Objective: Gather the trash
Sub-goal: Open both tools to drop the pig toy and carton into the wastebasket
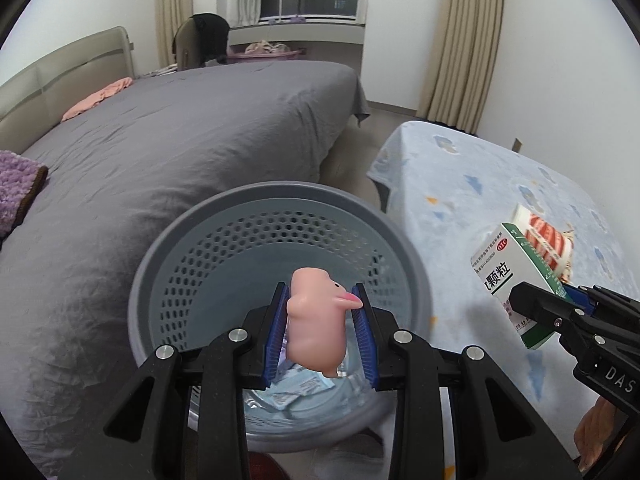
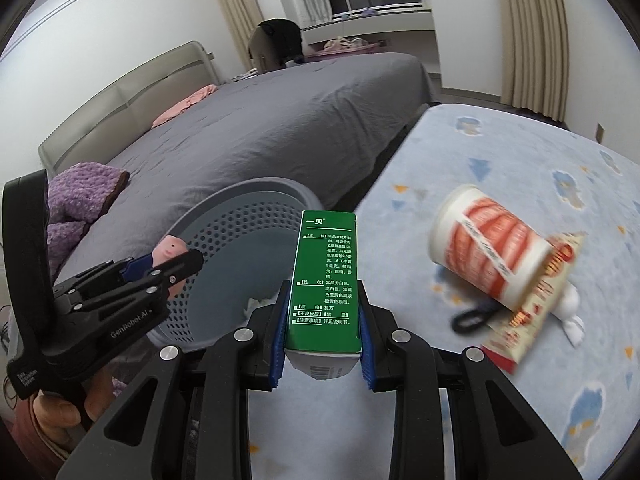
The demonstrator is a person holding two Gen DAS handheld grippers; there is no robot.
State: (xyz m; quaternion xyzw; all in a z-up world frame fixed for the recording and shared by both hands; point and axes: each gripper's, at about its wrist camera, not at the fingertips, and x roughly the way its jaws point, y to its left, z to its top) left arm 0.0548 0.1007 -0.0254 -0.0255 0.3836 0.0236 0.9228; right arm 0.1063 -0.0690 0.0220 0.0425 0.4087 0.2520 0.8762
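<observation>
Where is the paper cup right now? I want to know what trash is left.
In the right wrist view the paper cup lies on its side on the blue patterned cloth, right of the green box, atop a red and white wrapper.

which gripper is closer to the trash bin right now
Left. The left gripper, shut on the pink pig toy, hangs over the bin; the right gripper, holding the green box, is beside it.

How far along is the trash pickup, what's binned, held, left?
Done: paper scraps already lie in the grey bin. In hand: the left gripper grips a pink pig toy over the bin; the right gripper grips a green medicine box short of it. Left: a paper cup, red wrapper and black loop on the table.
</observation>
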